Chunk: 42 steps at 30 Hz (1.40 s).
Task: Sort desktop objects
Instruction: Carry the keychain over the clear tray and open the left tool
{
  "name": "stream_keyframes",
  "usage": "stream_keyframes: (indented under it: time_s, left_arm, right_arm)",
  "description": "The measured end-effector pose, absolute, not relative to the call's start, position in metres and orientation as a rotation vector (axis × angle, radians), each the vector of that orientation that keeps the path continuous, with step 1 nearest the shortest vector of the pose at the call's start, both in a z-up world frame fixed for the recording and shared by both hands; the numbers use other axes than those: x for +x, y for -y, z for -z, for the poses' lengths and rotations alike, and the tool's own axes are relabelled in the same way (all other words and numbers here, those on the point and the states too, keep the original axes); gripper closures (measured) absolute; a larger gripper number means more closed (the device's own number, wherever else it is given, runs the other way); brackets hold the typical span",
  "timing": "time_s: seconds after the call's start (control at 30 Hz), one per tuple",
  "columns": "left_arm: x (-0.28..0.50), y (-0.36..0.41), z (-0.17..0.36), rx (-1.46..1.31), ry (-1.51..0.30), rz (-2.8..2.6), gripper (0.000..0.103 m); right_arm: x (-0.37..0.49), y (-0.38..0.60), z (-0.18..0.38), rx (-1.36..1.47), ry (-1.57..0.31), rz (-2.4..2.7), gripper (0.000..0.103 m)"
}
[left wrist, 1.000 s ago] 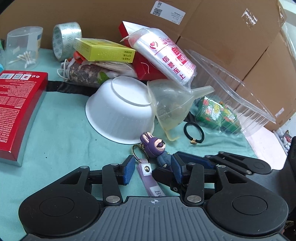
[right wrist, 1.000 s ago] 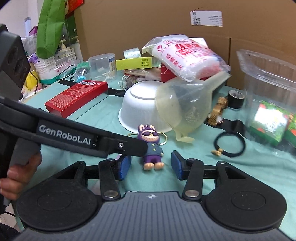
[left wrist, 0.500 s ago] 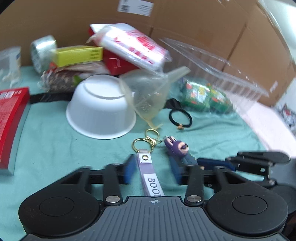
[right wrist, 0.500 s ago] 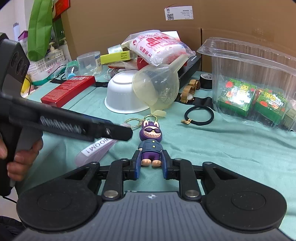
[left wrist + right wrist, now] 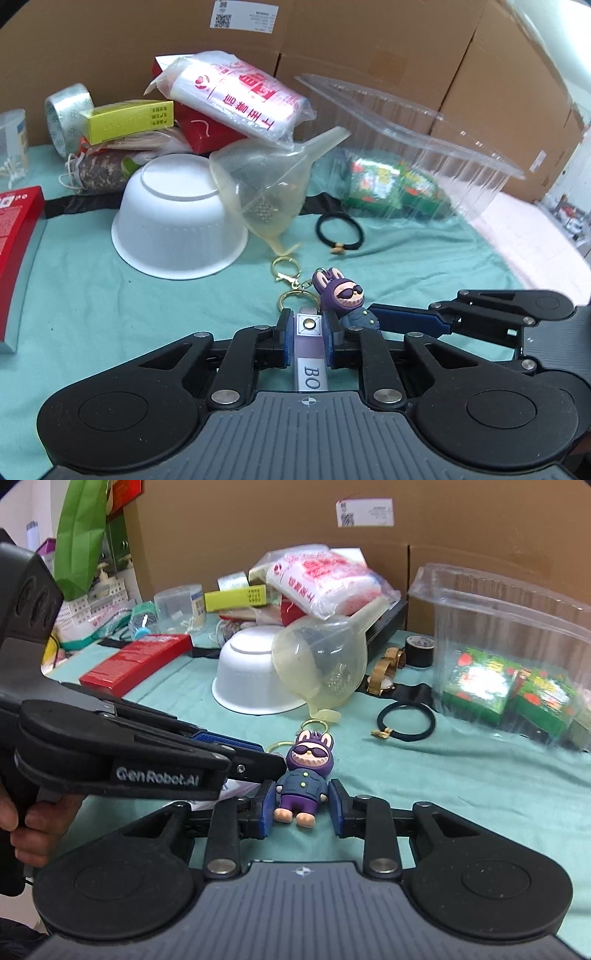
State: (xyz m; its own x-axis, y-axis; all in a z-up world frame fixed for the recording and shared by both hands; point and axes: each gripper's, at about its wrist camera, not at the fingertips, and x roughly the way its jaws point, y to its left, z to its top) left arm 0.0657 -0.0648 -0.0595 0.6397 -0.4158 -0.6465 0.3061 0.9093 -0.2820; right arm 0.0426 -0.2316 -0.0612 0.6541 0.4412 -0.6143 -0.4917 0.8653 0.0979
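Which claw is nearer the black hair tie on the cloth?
Right, narrowly. The right claw brackets the purple figure just short of the hair tie; the left claw, shut on the strap, sits further back.

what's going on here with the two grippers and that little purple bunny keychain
A person is sorting a cluttered desk with two handheld grippers. The left gripper is shut on the keychain's lilac strap. The right gripper sits around the purple bunny figure, its jaws just opening, pads barely off it. The keychain lies on the green cloth.
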Motion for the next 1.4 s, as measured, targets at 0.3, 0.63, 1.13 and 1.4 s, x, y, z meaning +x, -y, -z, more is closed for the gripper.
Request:
stream_keyframes:
  time_s: [0.3, 0.63, 1.13, 1.4]
  left_arm:
    - [0.051, 0.086, -0.017, -0.177, -0.582, 0.514, 0.089]
    - [0.101, 0.137, -0.091, -0.181, -0.425, 0.605, 0.089]
    - [0.219, 0.168, -0.044, -0.203, -0.508, 0.546, 0.089]
    - [0.256, 0.176, -0.014, -0.157, -0.573, 0.5, 0.089]
  right_arm:
    - [0.018, 0.264, -0.009, -0.056, -0.458, -0.468, 0.069]
    - [0.059, 0.304, -0.077, -0.053, -0.288, -0.337, 0.068]
    - [0.191, 0.323, -0.041, 0.02, -0.424, -0.297, 0.068]
    - [0.237, 0.314, -0.006, 0.041, -0.513, -0.306, 0.068]
